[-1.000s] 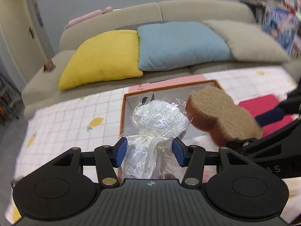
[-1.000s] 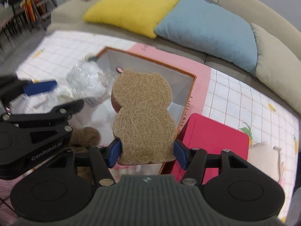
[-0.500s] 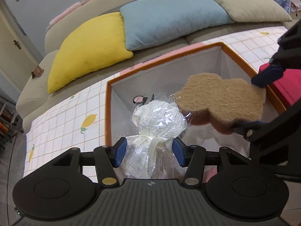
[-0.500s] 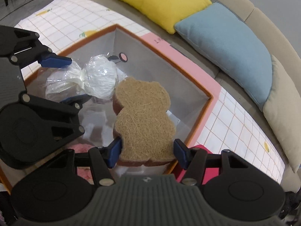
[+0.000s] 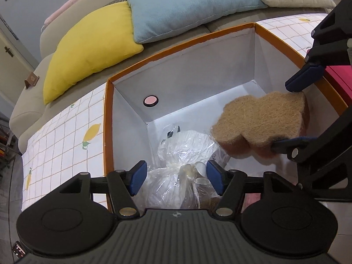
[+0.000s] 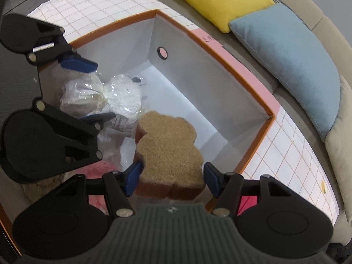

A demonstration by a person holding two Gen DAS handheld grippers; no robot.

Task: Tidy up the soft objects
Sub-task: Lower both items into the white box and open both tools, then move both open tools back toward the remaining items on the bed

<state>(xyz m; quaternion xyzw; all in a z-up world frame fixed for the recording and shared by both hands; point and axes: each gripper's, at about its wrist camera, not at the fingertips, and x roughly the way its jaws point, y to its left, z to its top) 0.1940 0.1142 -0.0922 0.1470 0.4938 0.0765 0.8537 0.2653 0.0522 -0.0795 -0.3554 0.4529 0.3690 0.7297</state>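
Inside the box: both grippers reach down into the orange-rimmed white cardboard box (image 5: 220, 70), because that is where the soft things are being gathered
Left gripper (image 5: 175, 181): its jaws are opening, and the clear cellophane-wrapped white bundle tied with a cream ribbon (image 5: 182, 154) lies between the blue pads with a gap on each side, so the pads no longer press it
Bundle: it sits low against the box's left wall, seemingly resting on the floor (the underside is hidden)
Right gripper (image 6: 171, 179): its jaws are closed on the tan bear-shaped coir scrubber with a brown sponge backing (image 6: 168, 151), gripped at the wide lower edge so the flat face stays level
Scrubber: held above the box floor, just beside the bundle, in the free space toward the right wall
Likely reason: each item gets its own spot, so nothing is crushed
Also there: a pink fluffy item (image 6: 99, 171) near the box's near end, partly hidden
Outside: a red flat lid (image 5: 338, 81) lies on the lemon-print worktop cloth (image 5: 61, 145)
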